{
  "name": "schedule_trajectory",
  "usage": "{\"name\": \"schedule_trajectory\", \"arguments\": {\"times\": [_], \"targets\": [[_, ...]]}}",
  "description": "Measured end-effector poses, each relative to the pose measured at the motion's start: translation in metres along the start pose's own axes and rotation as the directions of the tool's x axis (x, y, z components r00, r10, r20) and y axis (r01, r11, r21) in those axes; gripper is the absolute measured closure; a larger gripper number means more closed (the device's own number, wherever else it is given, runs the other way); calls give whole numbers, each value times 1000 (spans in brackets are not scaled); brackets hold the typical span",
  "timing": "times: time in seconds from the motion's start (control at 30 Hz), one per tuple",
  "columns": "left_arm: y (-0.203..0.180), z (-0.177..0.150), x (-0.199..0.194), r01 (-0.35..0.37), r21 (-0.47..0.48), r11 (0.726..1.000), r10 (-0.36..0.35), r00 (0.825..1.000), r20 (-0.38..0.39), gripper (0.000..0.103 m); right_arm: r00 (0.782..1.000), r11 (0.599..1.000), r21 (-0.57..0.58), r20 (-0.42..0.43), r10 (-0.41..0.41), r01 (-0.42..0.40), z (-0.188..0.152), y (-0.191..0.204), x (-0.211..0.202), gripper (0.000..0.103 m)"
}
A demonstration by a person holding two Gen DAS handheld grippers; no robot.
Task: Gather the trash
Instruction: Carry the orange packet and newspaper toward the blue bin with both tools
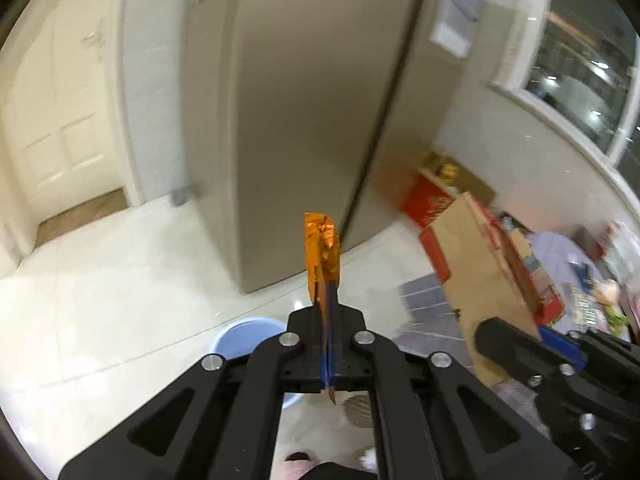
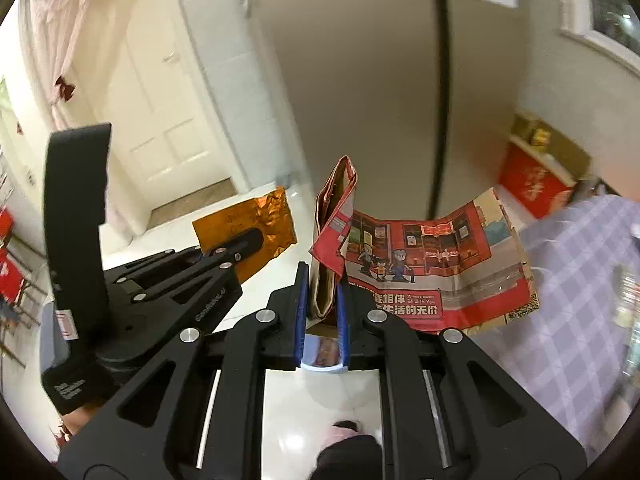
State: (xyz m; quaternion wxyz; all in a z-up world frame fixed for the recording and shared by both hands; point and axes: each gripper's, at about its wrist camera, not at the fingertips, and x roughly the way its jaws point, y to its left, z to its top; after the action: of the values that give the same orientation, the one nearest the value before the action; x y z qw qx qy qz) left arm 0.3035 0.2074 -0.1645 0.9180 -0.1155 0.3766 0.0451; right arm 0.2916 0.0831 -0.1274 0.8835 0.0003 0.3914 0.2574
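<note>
My left gripper is shut on a shiny orange foil wrapper, which stands edge-on above the fingertips. From the right wrist view the same orange wrapper shows flat, held in the left gripper at the left. My right gripper is shut on a folded brown paper bag printed red with cartoon figures; the bag fans out to the right. A light blue bin sits on the floor right below the left gripper, and a sliver of the blue bin shows between the right fingers.
A tall beige fridge stands straight ahead on the glossy white tile floor. A white door is at the left. Cardboard and red boxes pile at the right below a window. A lilac checked cloth covers something at the right.
</note>
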Motion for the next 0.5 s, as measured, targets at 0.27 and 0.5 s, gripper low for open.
{"name": "schedule_trajectory", "arguments": {"times": [0.27, 0.5], "targets": [[75, -1, 63, -64, -93, 994, 51, 990, -133, 103, 997, 999, -41, -65, 32, -35, 14, 34, 70, 90], [84, -2, 96, -51, -100, 994, 29, 978, -209, 76, 995, 1000, -25, -97, -8, 5, 14, 27, 105, 90]]}}
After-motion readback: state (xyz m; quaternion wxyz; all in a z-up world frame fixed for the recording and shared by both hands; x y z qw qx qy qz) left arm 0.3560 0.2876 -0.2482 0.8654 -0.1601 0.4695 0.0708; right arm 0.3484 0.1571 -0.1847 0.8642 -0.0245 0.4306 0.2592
